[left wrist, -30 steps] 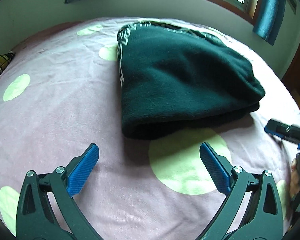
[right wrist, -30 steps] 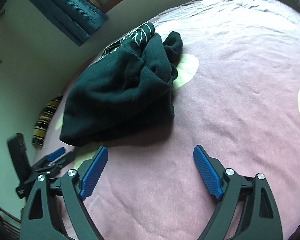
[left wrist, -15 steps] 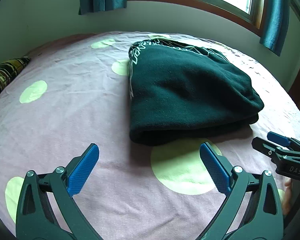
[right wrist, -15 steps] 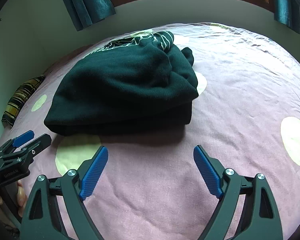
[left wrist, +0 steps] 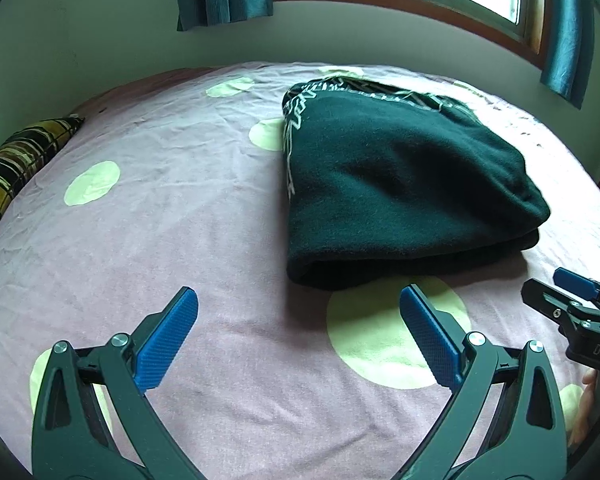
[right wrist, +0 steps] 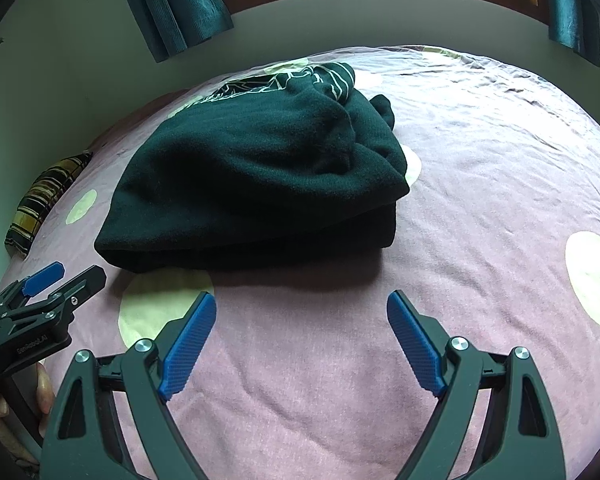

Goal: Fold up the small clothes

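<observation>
The white print on the folded dark green fleece garment [left wrist: 400,184] is mostly tucked under; the yellow-and-black plaid cushion [left wrist: 16,164] is cut off at far left

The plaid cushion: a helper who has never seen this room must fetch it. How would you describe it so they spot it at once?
Start at the bed with the pink sheet dotted with pale green circles. Go to its far left edge, by the wall, well away from the folded dark green garment. The plaid cushion lies there, the only thing checked in yellow and black.
</observation>
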Demonstrator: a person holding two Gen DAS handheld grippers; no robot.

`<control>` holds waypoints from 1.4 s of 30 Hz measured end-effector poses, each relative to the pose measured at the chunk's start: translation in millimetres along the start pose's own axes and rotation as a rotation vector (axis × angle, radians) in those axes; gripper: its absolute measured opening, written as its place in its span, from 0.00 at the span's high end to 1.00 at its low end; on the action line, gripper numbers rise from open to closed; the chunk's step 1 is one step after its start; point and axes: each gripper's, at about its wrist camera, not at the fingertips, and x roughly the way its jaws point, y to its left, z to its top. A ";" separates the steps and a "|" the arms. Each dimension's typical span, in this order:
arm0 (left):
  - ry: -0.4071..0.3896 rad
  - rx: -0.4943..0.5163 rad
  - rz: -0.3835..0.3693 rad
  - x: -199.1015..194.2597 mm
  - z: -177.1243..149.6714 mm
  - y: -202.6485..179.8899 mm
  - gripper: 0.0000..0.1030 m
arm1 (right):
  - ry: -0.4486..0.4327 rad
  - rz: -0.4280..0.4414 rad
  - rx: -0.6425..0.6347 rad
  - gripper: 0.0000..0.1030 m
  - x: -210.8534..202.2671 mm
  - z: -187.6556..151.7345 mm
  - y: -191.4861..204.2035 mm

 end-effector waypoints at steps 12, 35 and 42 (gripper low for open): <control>-0.018 0.008 -0.017 -8.5 0.6 -5.4 0.02 | 0.013 0.011 0.002 0.16 0.5 -3.1 0.5; -0.051 0.039 0.007 -16.2 1.6 -12.1 0.02 | 0.015 0.003 -0.002 0.16 0.5 -3.3 0.9; -0.044 0.040 0.008 -13.9 2.2 -10.6 0.02 | 0.023 0.003 0.004 0.16 2.9 -6.0 2.2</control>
